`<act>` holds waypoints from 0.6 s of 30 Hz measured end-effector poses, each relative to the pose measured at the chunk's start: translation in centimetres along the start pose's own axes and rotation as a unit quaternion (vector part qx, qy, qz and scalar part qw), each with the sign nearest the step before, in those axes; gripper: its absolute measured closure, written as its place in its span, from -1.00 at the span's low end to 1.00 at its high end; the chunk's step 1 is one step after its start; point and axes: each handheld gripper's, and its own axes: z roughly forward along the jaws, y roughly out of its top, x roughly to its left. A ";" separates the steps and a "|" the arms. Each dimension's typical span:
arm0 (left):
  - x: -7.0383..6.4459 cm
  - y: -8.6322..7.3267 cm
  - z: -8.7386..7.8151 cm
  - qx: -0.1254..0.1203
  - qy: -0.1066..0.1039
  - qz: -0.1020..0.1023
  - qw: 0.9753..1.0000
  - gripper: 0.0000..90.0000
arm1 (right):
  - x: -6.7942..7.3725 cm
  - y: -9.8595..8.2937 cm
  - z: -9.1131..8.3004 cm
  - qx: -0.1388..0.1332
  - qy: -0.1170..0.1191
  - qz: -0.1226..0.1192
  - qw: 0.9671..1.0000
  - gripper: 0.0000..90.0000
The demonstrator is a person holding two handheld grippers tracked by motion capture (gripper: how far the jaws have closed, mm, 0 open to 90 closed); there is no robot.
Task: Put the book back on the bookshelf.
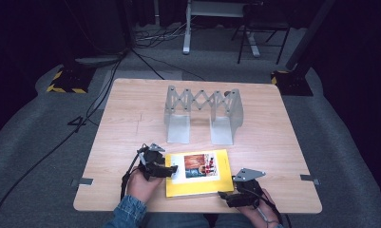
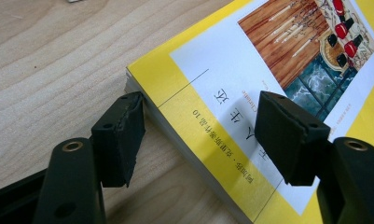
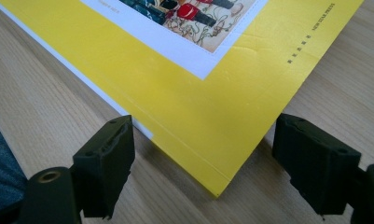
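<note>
Both grippers' fingers gape wide, gripping nothing: left gripper [image 2: 198, 140] straddles the yellow book's [image 2: 231, 154] edge, right gripper [image 3: 203, 172] its corner.

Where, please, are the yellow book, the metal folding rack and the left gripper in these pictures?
yellow book [image 1: 197, 189]: high view, bare yellow cover near its front edge.
metal folding rack [image 1: 202, 100]: high view, its scissor lattice.
left gripper [image 2: 198, 135]: left gripper view, midway between its open fingertips.

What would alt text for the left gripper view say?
The left gripper's two black jaws stand open astride the edge of a yellow paperback book lying flat on a light wooden table.
</note>
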 end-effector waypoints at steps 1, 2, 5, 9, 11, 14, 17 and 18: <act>-0.1 0.0 0.0 -0.001 0.001 -0.002 1.000 -0.25 | 0.0 0.0 0.0 0.000 0.001 0.000 1.000 -0.53; -0.1 0.0 0.0 -0.001 0.002 -0.002 1.000 -0.25 | 0.1 0.0 0.0 0.002 -0.001 0.002 1.000 -0.53; -0.2 0.0 0.0 -0.002 0.005 -0.005 1.000 -0.24 | 0.1 0.1 0.0 0.002 -0.002 0.002 1.000 -0.53; -0.5 0.0 -0.1 -0.004 0.014 -0.003 1.000 -0.20 | 0.1 0.0 0.0 0.001 -0.002 0.002 1.000 -0.53; -0.6 0.0 -0.2 -0.005 0.015 -0.002 1.000 -0.16 | 0.1 0.0 0.0 0.001 -0.002 0.002 1.000 -0.53; -0.9 0.0 -0.3 -0.011 0.020 0.006 1.000 -0.08 | 0.2 0.0 0.0 0.001 -0.003 0.002 1.000 -0.53; -1.1 -0.1 -0.9 -0.034 0.018 0.015 0.999 0.08 | 0.2 0.0 0.1 -0.002 -0.004 -0.002 1.000 -0.54; -1.1 -0.1 -0.9 -0.034 0.018 0.015 0.999 0.12 | 0.2 0.0 0.1 -0.002 -0.004 -0.002 1.000 -0.54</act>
